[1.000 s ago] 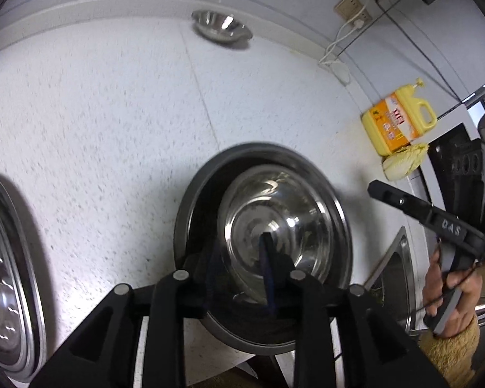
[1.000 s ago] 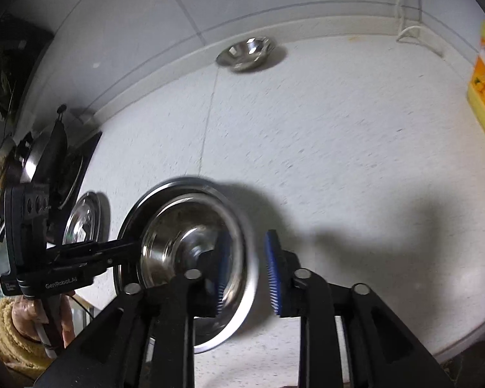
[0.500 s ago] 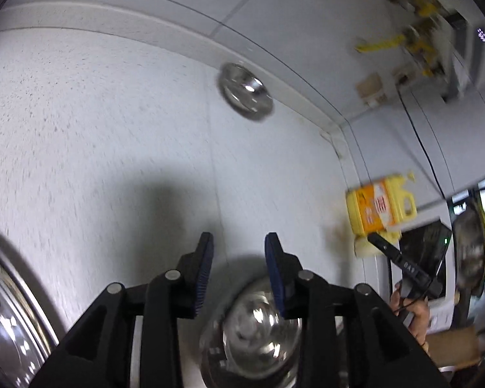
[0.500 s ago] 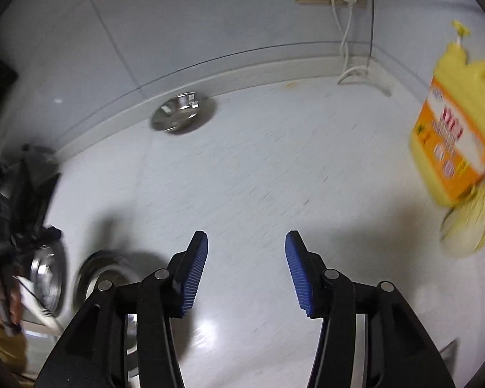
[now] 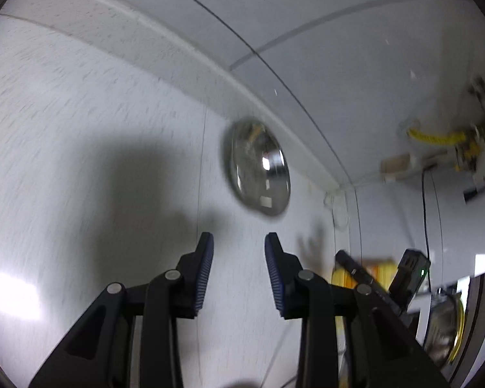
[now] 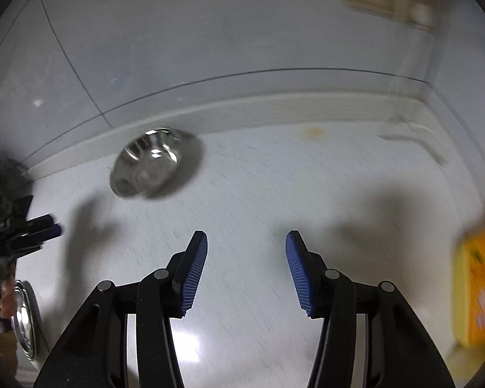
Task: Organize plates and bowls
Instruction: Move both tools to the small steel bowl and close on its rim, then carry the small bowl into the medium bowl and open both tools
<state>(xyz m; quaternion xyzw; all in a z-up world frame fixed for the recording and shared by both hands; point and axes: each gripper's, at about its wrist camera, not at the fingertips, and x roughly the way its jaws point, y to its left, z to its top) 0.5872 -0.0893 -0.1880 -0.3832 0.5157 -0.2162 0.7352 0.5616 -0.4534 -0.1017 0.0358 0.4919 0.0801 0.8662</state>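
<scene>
Only from the right gripper (image 6: 246,266), jaws apart and empty like the left's, a plate (image 6: 24,320) shows.

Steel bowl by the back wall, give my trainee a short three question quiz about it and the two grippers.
1. True or false: the left gripper is clamped on the steel bowl.
2. What lies between the right gripper's fingers? A) a plate B) nothing C) the yellow bottle
3. Fill in: the steel bowl sits on the ___, near the back wall.

Key: 1 false, both grippers are open, their jaws having just been opening, empty. 2 B. 3 countertop.
</scene>
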